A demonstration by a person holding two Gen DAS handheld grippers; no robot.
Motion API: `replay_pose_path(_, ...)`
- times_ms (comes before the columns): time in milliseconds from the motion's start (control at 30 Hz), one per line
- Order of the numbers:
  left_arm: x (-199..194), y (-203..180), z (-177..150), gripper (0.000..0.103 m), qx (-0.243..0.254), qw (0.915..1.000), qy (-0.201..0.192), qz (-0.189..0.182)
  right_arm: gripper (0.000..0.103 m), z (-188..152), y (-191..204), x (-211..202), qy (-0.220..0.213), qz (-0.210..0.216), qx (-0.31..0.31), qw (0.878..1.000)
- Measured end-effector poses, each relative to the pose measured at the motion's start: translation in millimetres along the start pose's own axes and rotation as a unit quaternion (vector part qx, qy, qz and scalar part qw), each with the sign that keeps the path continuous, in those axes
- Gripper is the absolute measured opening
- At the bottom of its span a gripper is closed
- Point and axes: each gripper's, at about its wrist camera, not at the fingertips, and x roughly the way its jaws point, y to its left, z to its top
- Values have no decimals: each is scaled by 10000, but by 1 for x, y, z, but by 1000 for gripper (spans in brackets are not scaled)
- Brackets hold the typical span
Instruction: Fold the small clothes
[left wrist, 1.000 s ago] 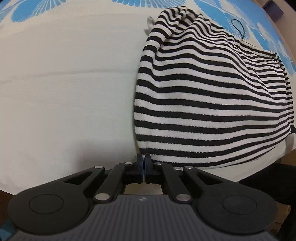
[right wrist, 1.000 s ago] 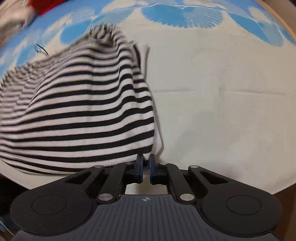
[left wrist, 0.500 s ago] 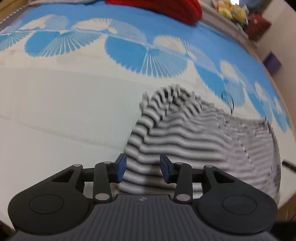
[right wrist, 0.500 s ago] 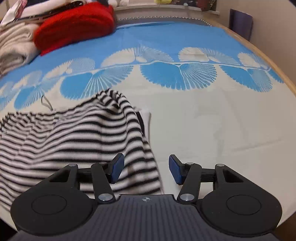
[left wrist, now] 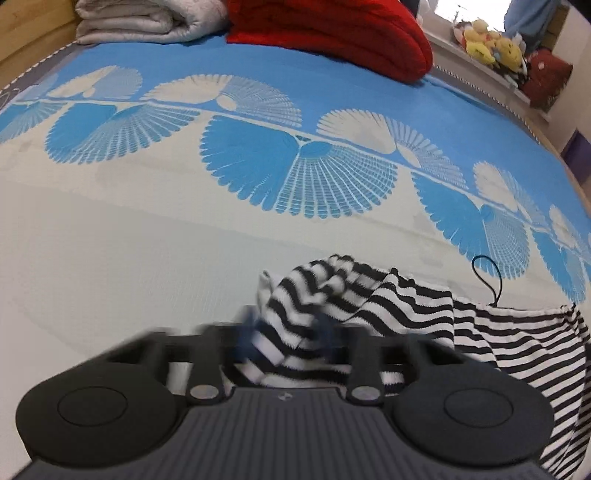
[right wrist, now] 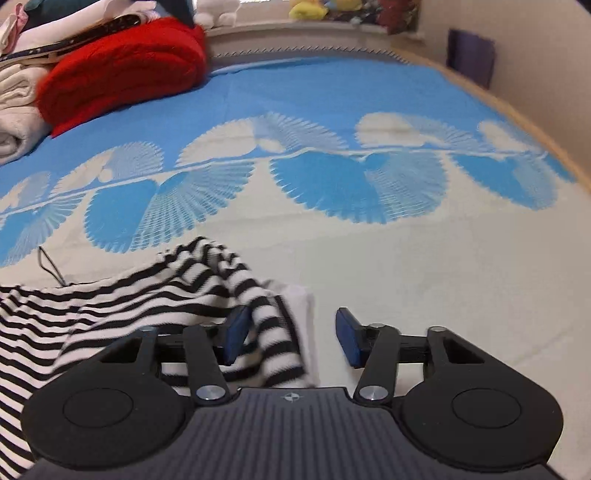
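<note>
A black-and-white striped garment (left wrist: 424,314) lies folded on the bed, with a thin black loop at its far edge. In the left wrist view my left gripper (left wrist: 286,334) is open, blurred, its jaws on either side of the garment's near left corner. In the right wrist view the same garment (right wrist: 147,295) lies at lower left. My right gripper (right wrist: 291,338) is open; its left finger (right wrist: 236,332) lies against the garment's right corner and its right finger (right wrist: 349,341) is over bare sheet.
The bed sheet (left wrist: 110,258) is cream near me and blue with white fan shapes farther away. A red blanket (left wrist: 332,33) and folded pale blankets (left wrist: 147,18) lie at the far end. Stuffed toys (left wrist: 491,40) sit on a ledge. A wall (right wrist: 535,55) stands at right.
Both grippers were shut at the garment's near corners one second ago. Both have opened, let go of the cloth and tilted up, so the far end of the bed shows.
</note>
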Motion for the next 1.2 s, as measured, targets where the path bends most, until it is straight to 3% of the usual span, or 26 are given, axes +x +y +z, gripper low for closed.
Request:
replay_pose_path(33,2,-1,2,3,73,9999,-51,98,1,2,-1,3,21,56,83,9999)
replay_pose_path(133,2,-2,7,3,172,9988,-360,293,1,9,-3,-1,-419,-329,276,9982)
replay_pose_path(200,-1,-2,10,3,118,9984,-517,214,1,12,-4,-1,-560,-576,323,9962)
replay_pose_path(300,0,-6,9,9,239,9985,-429,255,2,9,4,11,-228,-618,125,9977)
replay_pose_path(367,1,-5,7,33,235,9990,-195,315,12,6,11,13,-54,-719,-149,9973)
replay_pose_path(400,-5,-5,6,33,243,9986,-266,388,17,5,15,10,-81,-820,-306,9961)
replay_pose_path(433,-17,-5,5,33,297,9976,-478,411,29,4,18,3,-202,-931,-427,9945)
replay_pose_path(467,-29,-6,4,34,365,9965,-666,352,37,3,18,-6,-371,-1005,-478,9931)
replay_pose_path(567,-63,-9,-8,34,719,9919,-1032,-178,39,3,14,-38,-824,-892,-417,9917)
replay_pose_path(667,-67,-13,-24,34,1067,9874,-439,-1081,43,3,12,-67,-890,-463,-428,9940)
replay_pose_path(800,-66,-34,-46,33,1836,9730,-171,-1390,50,-15,22,-99,-562,525,-725,9944)
replay_pose_path(900,-56,-49,-60,34,1996,9652,244,-1674,50,-40,36,-98,-110,766,-1083,9911)
replay_pose_path(967,-43,-61,-70,33,2179,9614,546,-1587,50,-49,45,-87,323,799,-1286,9879)
replay_pose_path(1067,-28,-75,-86,34,2636,9558,793,-1033,50,-63,53,-70,824,566,-1628,9816)
replay_pose_path(1133,-30,-80,-89,34,2790,9538,719,-849,50,-70,50,-64,1013,349,-1804,9777)
replay_pose_path(1200,-48,-75,-84,36,2720,9586,389,-747,50,-68,41,-70,869,281,-1651,9820)
